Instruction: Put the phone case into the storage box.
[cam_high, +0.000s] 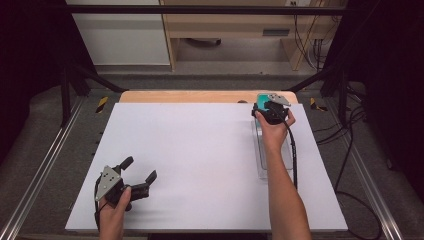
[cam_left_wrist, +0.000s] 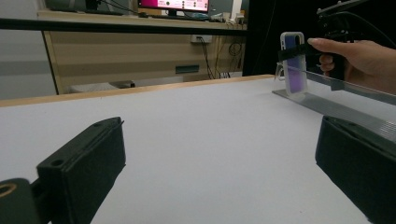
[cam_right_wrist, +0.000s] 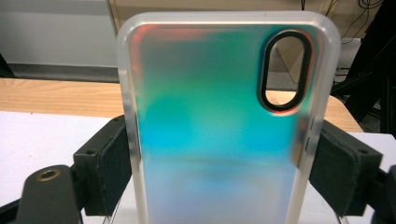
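One gripper waits open on the left; the other holds a phone case far off on the right.

The left gripper (cam_high: 138, 171) sits near the front left edge of the white table (cam_high: 200, 150), its fingers (cam_left_wrist: 81, 163) spread wide with nothing between them. The middle of the table is bare, so there is lots of open room between the two hands. At the far right, near the back edge, the right gripper (cam_high: 267, 107) has its fingers (cam_right_wrist: 105, 163) clenched on the two long sides of a phone case (cam_right_wrist: 219, 126). The case stands upright, shiny green and blue, with a black oval hole near its top. It is above the far end of a clear tray (cam_high: 260, 162) that runs along the table's right edge.
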